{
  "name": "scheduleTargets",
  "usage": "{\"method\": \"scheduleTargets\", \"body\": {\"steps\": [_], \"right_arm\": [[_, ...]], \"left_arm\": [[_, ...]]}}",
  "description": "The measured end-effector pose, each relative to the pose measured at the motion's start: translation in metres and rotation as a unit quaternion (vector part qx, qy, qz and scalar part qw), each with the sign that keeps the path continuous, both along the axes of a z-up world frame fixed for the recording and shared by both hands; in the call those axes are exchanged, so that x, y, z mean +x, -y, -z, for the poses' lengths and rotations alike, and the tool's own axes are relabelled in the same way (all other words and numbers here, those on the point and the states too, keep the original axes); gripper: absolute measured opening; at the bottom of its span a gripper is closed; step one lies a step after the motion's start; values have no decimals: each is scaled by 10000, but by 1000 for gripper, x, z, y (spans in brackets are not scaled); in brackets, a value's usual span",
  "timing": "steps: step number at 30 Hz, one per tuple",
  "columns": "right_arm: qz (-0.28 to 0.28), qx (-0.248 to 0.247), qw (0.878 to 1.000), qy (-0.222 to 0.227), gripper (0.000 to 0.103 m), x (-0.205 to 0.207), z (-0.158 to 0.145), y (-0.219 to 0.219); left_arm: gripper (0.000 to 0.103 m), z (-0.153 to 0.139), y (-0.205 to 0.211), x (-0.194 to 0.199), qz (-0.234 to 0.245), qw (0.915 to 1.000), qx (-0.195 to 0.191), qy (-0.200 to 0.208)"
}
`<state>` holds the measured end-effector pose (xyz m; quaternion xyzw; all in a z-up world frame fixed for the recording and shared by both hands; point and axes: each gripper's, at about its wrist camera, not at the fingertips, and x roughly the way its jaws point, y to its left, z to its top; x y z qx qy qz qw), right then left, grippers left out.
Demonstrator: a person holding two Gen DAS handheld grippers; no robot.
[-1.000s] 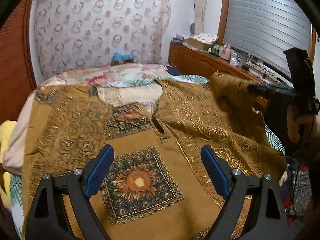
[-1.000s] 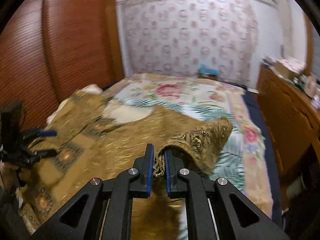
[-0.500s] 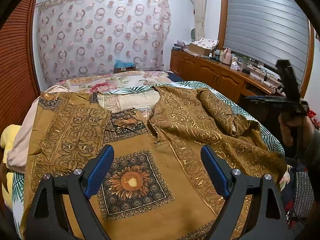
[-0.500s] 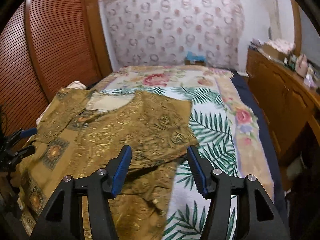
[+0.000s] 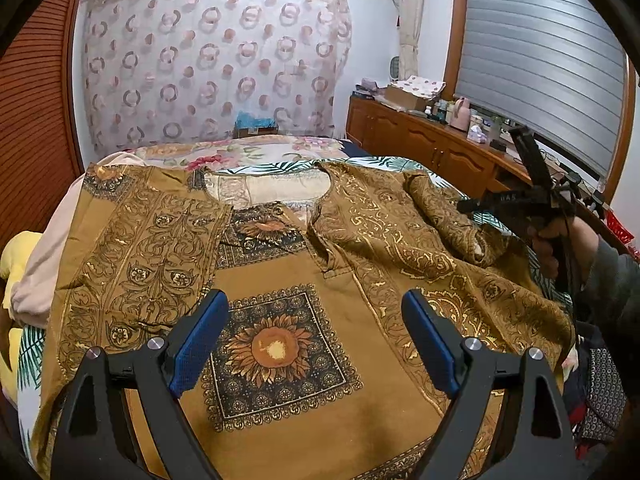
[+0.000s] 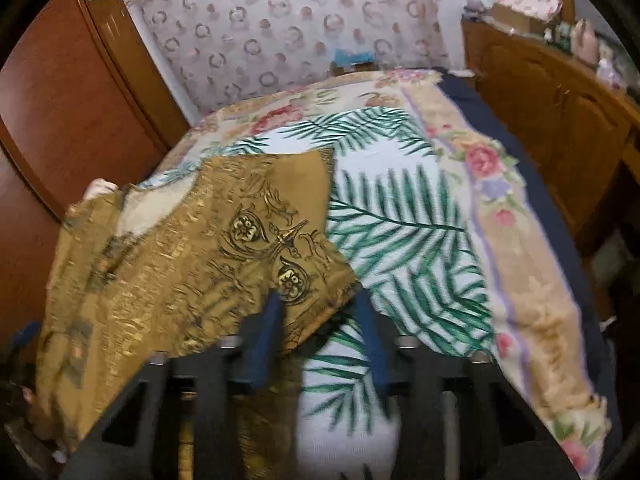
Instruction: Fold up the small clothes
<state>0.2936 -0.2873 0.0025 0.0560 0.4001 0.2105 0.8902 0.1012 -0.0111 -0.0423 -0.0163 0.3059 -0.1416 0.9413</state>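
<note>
A brown and gold patterned shirt (image 5: 280, 272) lies spread front-up on the bed. My left gripper (image 5: 316, 340) hovers open above its sunflower square, with nothing between the blue pads. In the right wrist view the shirt's right sleeve (image 6: 280, 216) lies over the palm-leaf sheet (image 6: 400, 208). My right gripper (image 6: 320, 320) is low at the sleeve's near corner. Its jaws are closing with the cloth edge between them, and a gap still shows at the pads. The picture there is blurred. A hand (image 5: 546, 248) carries that gripper at the right of the left wrist view.
A wooden wardrobe (image 6: 60, 100) runs along the bed's left side. A low wooden dresser (image 5: 420, 148) with bottles and boxes stands on the right. Pink and yellow cloths (image 5: 24, 264) lie at the bed's left edge, and dark clothes (image 5: 600, 380) are piled at the lower right.
The right gripper let go of the bunched sleeve, opened wide and moved down and sideways. Its jaws now stand narrower around the sleeve's edge. The left gripper has stayed put.
</note>
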Motion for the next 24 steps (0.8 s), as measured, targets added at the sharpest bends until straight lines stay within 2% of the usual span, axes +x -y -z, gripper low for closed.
{"method": "scheduleTargets", "body": {"steps": [1,5,9,14,18,19,20,21,23,24], "right_arm": [[-32,-43,9999,112,7,-3,-4,-1],[-146,-176,9982,548,6,-15,-24,-16],[-510,-295,9942,900,6,-30,-47,-43],[-996,-492,9885,1029,6,-34,-60,-82],[-1209,-642,9862,933,6,-24,-54,-105],[-1240,-739,9856,877,9,-21,-49,-112],[-1219,-830,9854,845,18,-15,-45,-114],[-1214,-906,9850,830,23,-13,-41,-116],[-1246,-900,9846,835,42,-5,-41,-114],[-1210,-896,9850,846,47,-2,-40,-113]], "left_arm": [[89,0,0,0,-6,10000,11,11],[89,-2,-4,1,-58,10000,-29,38],[89,-3,-7,0,-101,9999,-22,63],[89,-6,-11,1,-132,9999,-19,80],[89,-11,-16,9,-174,9998,69,119],[89,-12,-17,10,-161,9998,41,118],[89,-13,-20,12,-155,9998,32,123],[89,-14,-22,14,-174,9997,67,137],[89,-16,-26,17,-219,9995,155,152],[89,-17,-29,19,-243,9994,188,153]]}}
